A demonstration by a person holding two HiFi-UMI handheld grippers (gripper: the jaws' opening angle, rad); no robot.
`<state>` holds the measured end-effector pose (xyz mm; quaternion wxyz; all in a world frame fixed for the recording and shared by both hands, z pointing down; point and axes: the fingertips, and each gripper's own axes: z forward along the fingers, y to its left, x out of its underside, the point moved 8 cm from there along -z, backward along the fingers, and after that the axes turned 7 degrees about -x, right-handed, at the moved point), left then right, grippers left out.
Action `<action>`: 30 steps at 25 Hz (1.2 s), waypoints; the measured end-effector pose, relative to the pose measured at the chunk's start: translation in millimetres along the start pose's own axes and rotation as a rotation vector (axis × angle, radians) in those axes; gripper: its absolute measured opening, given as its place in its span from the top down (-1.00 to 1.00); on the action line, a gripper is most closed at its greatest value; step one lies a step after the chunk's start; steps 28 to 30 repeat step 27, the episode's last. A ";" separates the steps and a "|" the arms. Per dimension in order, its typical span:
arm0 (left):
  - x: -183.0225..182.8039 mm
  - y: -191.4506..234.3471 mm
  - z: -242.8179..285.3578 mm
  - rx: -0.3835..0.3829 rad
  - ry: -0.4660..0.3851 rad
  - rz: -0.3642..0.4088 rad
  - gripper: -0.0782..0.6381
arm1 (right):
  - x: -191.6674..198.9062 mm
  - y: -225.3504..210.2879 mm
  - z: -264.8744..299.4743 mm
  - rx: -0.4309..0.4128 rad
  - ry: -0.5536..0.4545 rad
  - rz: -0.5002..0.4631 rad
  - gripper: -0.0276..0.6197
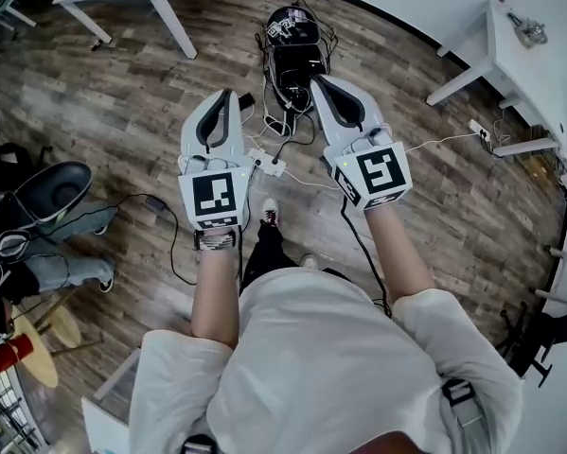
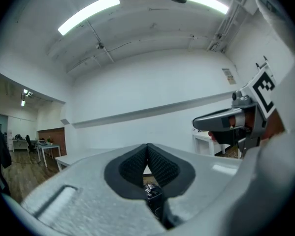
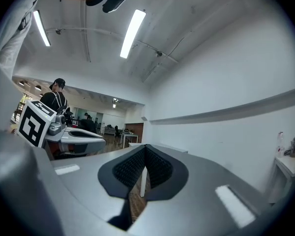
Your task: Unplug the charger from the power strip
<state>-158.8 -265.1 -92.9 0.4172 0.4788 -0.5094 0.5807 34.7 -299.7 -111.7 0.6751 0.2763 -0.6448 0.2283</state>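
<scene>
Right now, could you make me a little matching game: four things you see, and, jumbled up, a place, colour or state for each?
Things:
1. left gripper
2. power strip
3. red cylinder
4. bundle of gear

Descriptions:
A. white, on the wood floor
B. at the lower left edge of the head view
C. shut, holding nothing
D. black, with cables around it

Pairs: 1-C, 2-A, 3-B, 4-D
</scene>
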 end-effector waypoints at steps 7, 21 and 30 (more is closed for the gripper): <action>-38.1 -6.3 -7.7 -0.010 -0.081 0.030 0.77 | -31.6 -3.3 -21.2 0.007 -0.038 -0.057 0.91; -45.3 -12.7 -8.4 0.018 -0.084 0.044 0.77 | -32.1 1.3 -19.8 -0.004 -0.027 -0.066 0.91; -40.1 -9.9 -7.5 0.026 -0.076 0.034 0.77 | -26.9 4.6 -19.9 0.006 -0.008 -0.077 0.91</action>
